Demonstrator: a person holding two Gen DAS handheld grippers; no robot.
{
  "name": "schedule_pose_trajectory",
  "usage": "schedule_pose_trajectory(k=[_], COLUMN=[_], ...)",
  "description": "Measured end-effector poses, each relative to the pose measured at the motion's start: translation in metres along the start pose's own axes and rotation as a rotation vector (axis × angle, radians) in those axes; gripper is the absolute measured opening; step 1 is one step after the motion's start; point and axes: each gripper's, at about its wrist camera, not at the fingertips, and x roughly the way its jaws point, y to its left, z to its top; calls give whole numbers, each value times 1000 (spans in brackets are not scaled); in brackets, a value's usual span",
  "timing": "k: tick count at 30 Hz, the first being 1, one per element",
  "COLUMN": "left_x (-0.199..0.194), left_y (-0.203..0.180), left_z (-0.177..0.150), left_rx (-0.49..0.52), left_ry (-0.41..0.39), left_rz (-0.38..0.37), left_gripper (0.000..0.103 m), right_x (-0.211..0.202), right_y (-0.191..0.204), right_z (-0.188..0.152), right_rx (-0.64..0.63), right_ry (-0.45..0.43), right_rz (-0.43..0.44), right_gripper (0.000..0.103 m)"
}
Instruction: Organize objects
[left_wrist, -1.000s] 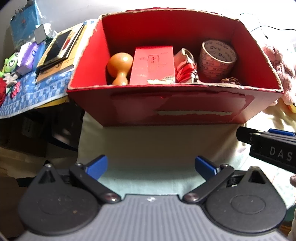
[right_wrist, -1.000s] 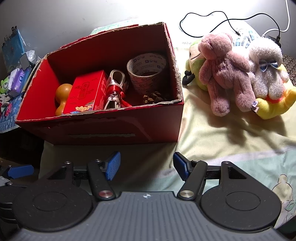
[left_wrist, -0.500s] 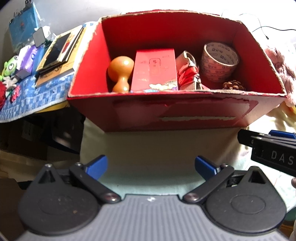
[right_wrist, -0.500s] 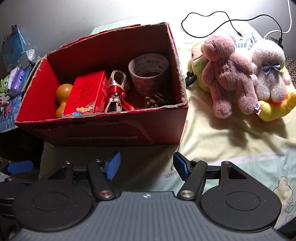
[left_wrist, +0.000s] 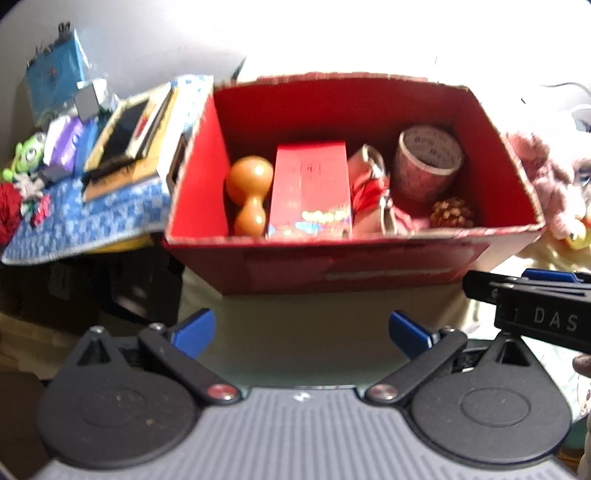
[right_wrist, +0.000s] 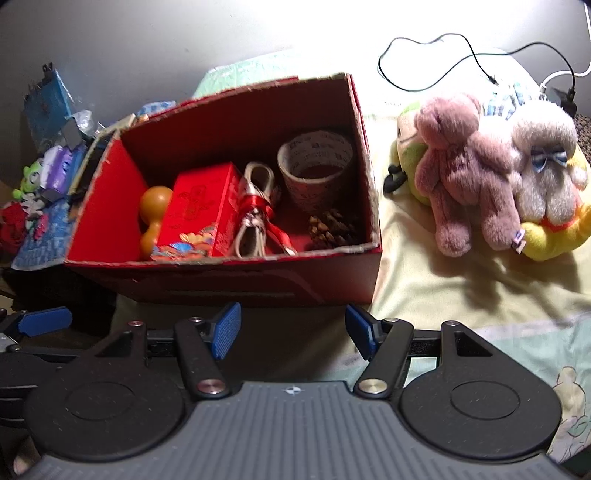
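Right wrist view shows the red box (right_wrist: 236, 273) holding a gourd (right_wrist: 153, 218), carton (right_wrist: 199, 214), tape roll (right_wrist: 316, 170) and pinecone (right_wrist: 330, 229); plush toys (right_wrist: 487, 177) lie beside it, seemingly unsorted; right gripper (right_wrist: 293, 328) and left gripper (left_wrist: 301, 330) hover released, empty.

A bed (right_wrist: 461, 295) is carrying a red box (right_wrist: 258, 280). Plush toys (right_wrist: 491, 184) are lying beside it, a cable (right_wrist: 436, 62) behind.
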Motion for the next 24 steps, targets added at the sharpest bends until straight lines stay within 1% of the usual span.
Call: schedule_pose_trajectory(k=[5,7,10,14,18,24], left_x=[-24,-29,-31,-28,-20,-6], left_y=[0,-1,-1,0,-2,-7], left_z=[12,20,30,39,45,48], left_rx=[8,16,10,-11,-18,-2], left_ry=[-61,-89,-113,-122,-121,-95], left_rz=[-14,-6,14,-3,1,-4], left_gripper=[101,101,101,101,101,101], right_x=[-26,-33,-37,-35,-31,-25], right_y=[1,1,3,-3,-8,-10], right_z=[14,21,29,35,40,40], right_rx=[-23,-18,-32,-11,9,41], right_ry=[-60,-86,-139,-159,-168,-163], right_rz=[20,27,-2,-14,-16,37], right_gripper=[66,66,65,65,64,64])
